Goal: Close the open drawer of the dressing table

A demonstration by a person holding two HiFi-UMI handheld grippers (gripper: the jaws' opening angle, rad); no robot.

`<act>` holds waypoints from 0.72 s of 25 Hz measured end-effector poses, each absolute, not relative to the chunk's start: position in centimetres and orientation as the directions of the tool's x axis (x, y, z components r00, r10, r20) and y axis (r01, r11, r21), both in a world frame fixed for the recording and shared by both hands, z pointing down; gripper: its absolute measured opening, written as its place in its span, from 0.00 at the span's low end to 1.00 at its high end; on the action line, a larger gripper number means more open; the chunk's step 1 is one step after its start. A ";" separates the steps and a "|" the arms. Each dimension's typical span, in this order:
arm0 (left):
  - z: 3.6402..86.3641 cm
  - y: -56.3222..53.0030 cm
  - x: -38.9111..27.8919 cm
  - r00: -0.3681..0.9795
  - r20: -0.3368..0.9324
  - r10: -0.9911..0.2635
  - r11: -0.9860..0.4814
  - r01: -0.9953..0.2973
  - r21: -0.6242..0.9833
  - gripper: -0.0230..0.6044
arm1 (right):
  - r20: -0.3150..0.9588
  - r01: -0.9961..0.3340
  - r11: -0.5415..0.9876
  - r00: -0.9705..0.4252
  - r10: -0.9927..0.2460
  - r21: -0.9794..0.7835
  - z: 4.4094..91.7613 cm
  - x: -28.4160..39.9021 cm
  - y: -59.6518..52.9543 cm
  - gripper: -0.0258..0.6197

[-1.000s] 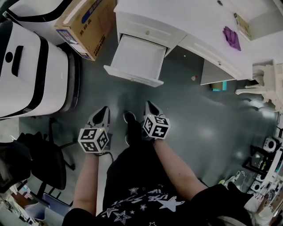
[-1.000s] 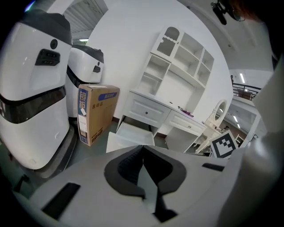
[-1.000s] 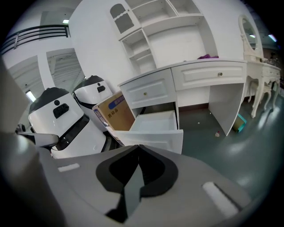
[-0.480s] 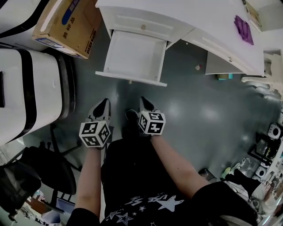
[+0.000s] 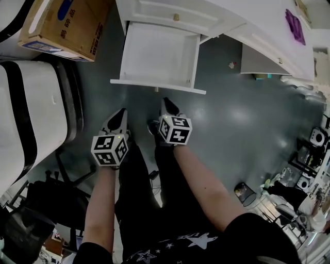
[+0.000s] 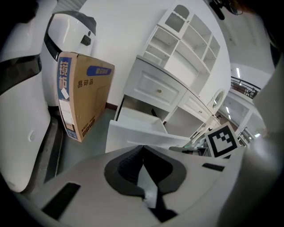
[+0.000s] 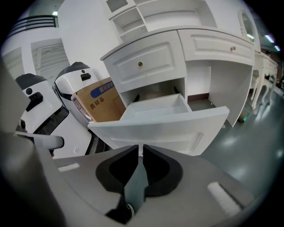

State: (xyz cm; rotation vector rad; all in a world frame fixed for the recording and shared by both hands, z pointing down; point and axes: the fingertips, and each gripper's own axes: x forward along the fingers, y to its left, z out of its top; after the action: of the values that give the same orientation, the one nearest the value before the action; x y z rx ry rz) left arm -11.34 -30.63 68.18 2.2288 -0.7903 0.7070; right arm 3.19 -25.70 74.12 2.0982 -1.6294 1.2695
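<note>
The white dressing table (image 5: 216, 15) stands at the top of the head view, its lower drawer (image 5: 160, 56) pulled far out and empty. The drawer's front panel (image 7: 164, 128) fills the middle of the right gripper view, just beyond the jaws. My right gripper (image 5: 166, 104) is shut and empty, its tip a short way below the front's small knob (image 5: 156, 89). My left gripper (image 5: 120, 114) is also shut and empty, lower and to the left; its view shows the drawer front (image 6: 142, 137) close ahead.
A brown cardboard box (image 5: 64, 23) sits left of the drawer, with a large white and black machine (image 5: 31, 108) below it. An upper drawer (image 7: 142, 64) is closed. A black chair (image 5: 56, 201) stands at lower left. Clutter lies at the right edge.
Both grippers have moved up the picture toward the drawer front and sunk lower. The drawer looks larger and nearer now. Both jaws stayed shut.
</note>
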 end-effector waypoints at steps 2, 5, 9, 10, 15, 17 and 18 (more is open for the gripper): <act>69.0 -31.1 -11.8 0.682 0.662 -0.312 -0.624 -0.672 0.399 0.05 | 0.723 -0.850 -0.404 0.041 -0.690 -0.337 75.1 2.7 -26.1 0.06; 70.1 -31.7 -12.4 0.696 0.662 -0.278 -0.650 -0.644 0.404 0.05 | 0.732 -0.842 -0.426 0.054 -0.679 -0.333 76.3 1.7 -26.7 0.12; 71.5 -32.7 -13.0 0.703 0.668 -0.245 -0.668 -0.622 0.409 0.05 | 0.734 -0.830 -0.476 0.125 -0.667 -0.291 77.3 1.9 -27.2 0.13; 71.8 -32.9 -13.1 0.703 0.672 -0.234 -0.678 -0.613 0.406 0.05 | 0.735 -0.822 -0.493 0.143 -0.663 -0.285 77.6 2.1 -27.2 0.13; 73.0 -33.6 -12.8 0.717 0.669 -0.195 -0.700 -0.580 0.417 0.05 | 0.744 -0.814 -0.515 0.164 -0.648 -0.268 79.9 3.1 -28.2 0.16; 73.4 -33.8 -12.6 0.721 0.669 -0.180 -0.711 -0.565 0.418 0.05 | 0.752 -0.820 -0.504 0.146 -0.642 -0.271 81.0 3.0 -28.7 0.20; 73.7 -33.7 -12.6 0.721 0.671 -0.171 -0.715 -0.560 0.418 0.05 | 0.759 -0.823 -0.502 0.141 -0.635 -0.266 81.5 2.8 -28.8 0.21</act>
State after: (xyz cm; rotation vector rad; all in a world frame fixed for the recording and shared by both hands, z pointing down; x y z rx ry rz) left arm -12.58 -33.74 73.68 2.3015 -0.5518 0.8152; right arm 2.84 -28.82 81.48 2.2012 -1.4353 1.2884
